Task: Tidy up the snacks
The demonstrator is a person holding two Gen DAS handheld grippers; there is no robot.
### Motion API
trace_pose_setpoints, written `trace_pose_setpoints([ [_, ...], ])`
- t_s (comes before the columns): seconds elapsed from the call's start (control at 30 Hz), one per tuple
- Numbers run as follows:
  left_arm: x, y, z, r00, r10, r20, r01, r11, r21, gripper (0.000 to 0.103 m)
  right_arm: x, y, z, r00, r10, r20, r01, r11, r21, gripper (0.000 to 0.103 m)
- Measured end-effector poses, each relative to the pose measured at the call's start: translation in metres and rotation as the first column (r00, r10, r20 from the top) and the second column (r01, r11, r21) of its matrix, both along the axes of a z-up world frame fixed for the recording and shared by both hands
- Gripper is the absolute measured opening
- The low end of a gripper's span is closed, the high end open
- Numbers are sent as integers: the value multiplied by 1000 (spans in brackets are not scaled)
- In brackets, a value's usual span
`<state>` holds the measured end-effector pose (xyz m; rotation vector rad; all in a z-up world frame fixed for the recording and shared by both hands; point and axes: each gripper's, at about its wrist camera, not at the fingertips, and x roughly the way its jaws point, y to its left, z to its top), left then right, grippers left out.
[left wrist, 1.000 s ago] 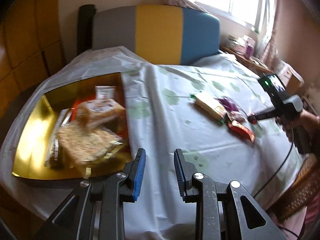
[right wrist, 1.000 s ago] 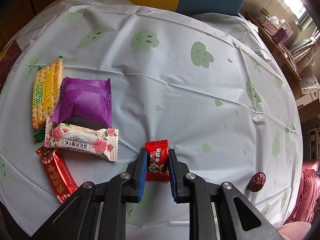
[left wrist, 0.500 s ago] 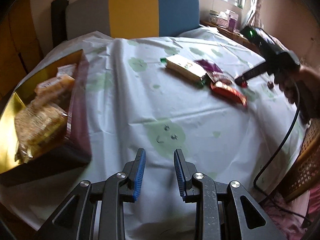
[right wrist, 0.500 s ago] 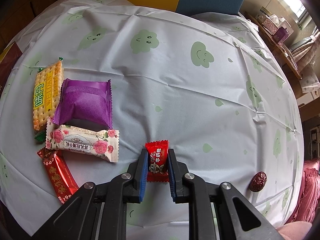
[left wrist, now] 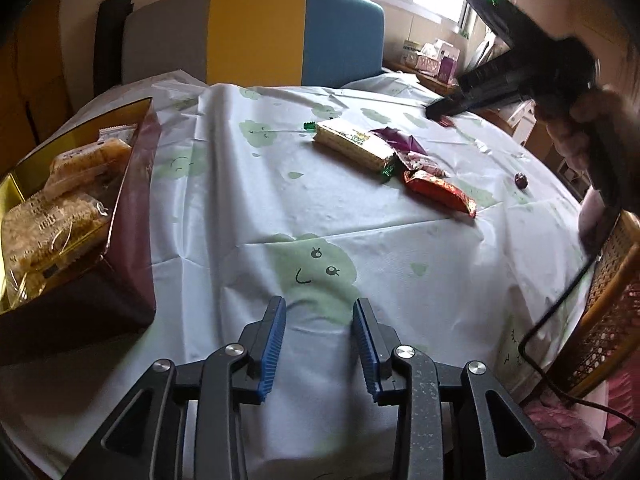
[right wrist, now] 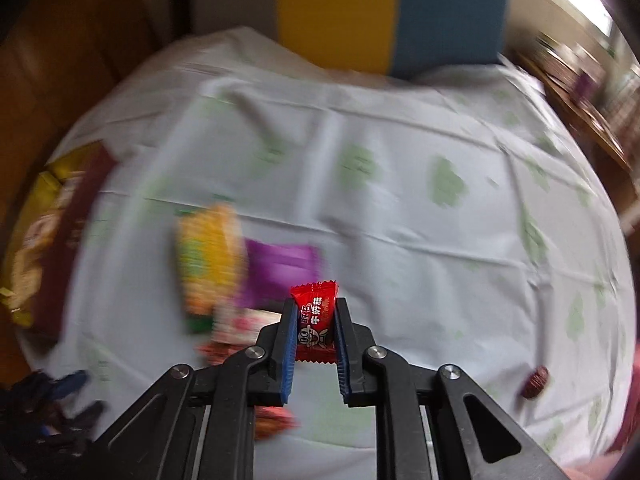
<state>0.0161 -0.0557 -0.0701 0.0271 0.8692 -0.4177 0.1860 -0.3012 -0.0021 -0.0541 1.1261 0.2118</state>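
Observation:
My right gripper (right wrist: 315, 312) is shut on a small red candy packet (right wrist: 316, 320) and holds it above the table; it shows high at the right in the left wrist view (left wrist: 442, 114). On the tablecloth lie a yellow cracker pack (left wrist: 352, 148), a purple packet (left wrist: 394, 140), a flowered white packet (left wrist: 424, 162) and a long red packet (left wrist: 440, 192). A gold box (left wrist: 132, 168) with several snacks stands at the left. My left gripper (left wrist: 318, 322) is open and empty over the near tablecloth.
A dark red date (left wrist: 520, 179) lies near the table's right edge. A grey, yellow and blue chair back (left wrist: 256, 36) stands behind the table. A wicker chair (left wrist: 608, 300) is at the right. A black cable (left wrist: 560, 304) hangs off the right edge.
My right gripper has lifted the red candy packet off the table and swung left, blurring its view. My left gripper has pulled back and turned right, away from the gold box.

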Motion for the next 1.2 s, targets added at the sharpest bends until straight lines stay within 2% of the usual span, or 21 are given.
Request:
trace_pose_setpoints([
  [0.13,-1,3,-1,1000,1,7,-1,1000,-28,35,-2,56,15,992,129,19,-129,989,68,17],
  [0.23,-2,5,-2,1000,-1,17,2,999,-37,35,-1,103,24,970,240,27,-242,963,119,17],
  [0.47,-2,8,-3,1000,-2,29,4,998,-62,36,0,223,50,882,464,79,-469,857,215,17],
  [0.6,0,12,-4,1000,4,19,-2,995,-96,36,6,279,55,839,534,102,-542,806,239,18],
  [0.67,1,14,-4,1000,4,14,-3,994,-109,36,11,299,52,831,547,100,-554,798,238,19],
  [0.73,1,16,-4,1000,5,9,-4,993,-121,36,22,319,48,833,546,94,-550,793,261,36],
  [0.8,2,16,-4,1000,5,7,-4,992,-126,36,30,326,44,836,545,70,-540,791,287,39],
  [0.83,2,16,-4,1000,4,6,-3,992,-126,36,33,329,43,843,533,65,-528,802,279,39],
  [0.93,1,15,-4,1000,4,12,-3,993,-116,36,36,324,41,854,515,72,-513,811,282,39],
  [1.07,1,15,-4,1000,4,14,-2,994,-112,36,31,299,45,867,492,83,-494,825,275,39],
  [1.2,0,13,-4,1000,4,20,-2,995,-98,36,24,264,45,889,449,90,-457,859,232,39],
])
